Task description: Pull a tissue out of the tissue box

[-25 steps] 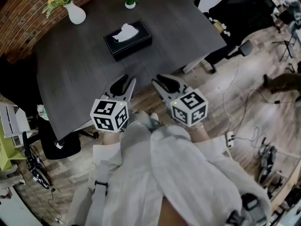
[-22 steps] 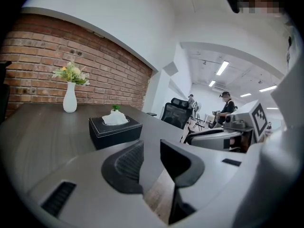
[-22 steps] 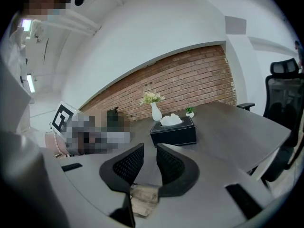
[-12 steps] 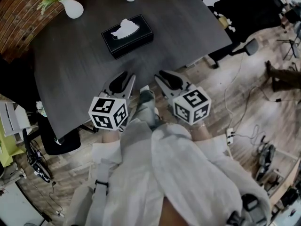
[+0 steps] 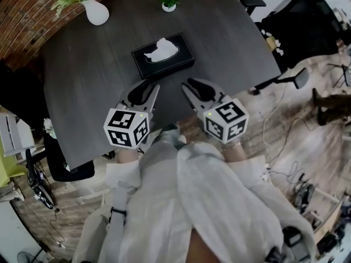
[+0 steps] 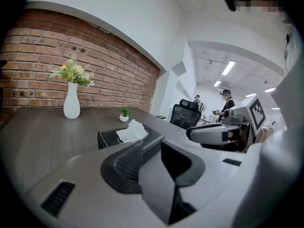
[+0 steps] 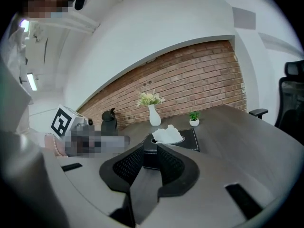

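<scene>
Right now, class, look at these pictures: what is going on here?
A person holds the left gripper and right gripper above the near edge of the dark table, aimed at the black tissue box, where a white tissue sticks up. Neither touches it. The right one is open and empty; the left one's fingers have just been opening, nothing between them.

Tissue box (image 5: 163,55) mid-table (image 5: 82,86), vase (image 5: 96,12) and plant (image 5: 169,2) behind — left gripper (image 5: 145,90), right gripper (image 5: 193,87) before it.

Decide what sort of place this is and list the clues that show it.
Probably an office or shared workroom: a large dark table by a brick wall, a swivel office chair nearby, and ceiling strip lights in the room behind.
</scene>
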### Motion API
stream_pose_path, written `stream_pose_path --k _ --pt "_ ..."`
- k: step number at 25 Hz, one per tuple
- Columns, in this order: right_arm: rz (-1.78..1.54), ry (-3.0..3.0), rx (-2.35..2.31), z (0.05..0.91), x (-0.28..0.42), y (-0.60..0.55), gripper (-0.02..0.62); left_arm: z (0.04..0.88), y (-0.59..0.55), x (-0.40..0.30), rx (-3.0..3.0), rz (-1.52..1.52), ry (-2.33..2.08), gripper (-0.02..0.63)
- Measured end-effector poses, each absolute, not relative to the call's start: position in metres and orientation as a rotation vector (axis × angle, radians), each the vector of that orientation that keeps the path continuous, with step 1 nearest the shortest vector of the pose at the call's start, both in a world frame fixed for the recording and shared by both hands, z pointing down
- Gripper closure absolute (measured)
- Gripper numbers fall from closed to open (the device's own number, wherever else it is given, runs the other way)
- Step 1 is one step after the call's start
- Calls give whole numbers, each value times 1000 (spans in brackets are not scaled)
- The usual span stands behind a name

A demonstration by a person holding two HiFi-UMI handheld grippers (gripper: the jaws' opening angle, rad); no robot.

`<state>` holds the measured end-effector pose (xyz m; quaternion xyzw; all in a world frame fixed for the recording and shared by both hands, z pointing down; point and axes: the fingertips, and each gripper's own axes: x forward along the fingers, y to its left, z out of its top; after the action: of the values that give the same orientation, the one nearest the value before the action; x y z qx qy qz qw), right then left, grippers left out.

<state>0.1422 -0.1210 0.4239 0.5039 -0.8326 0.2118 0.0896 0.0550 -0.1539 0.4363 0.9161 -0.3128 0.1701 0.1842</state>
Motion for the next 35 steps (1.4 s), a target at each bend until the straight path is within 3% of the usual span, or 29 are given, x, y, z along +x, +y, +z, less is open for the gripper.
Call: stream_pose_path --k 11,35 --pt "591 -2498 1460 420 121 -194 529 448 -213 32 2539 499 -902 486" --pt "525 -2476 1232 426 119 -217 529 472 -226 29 2415 473 -975 437"
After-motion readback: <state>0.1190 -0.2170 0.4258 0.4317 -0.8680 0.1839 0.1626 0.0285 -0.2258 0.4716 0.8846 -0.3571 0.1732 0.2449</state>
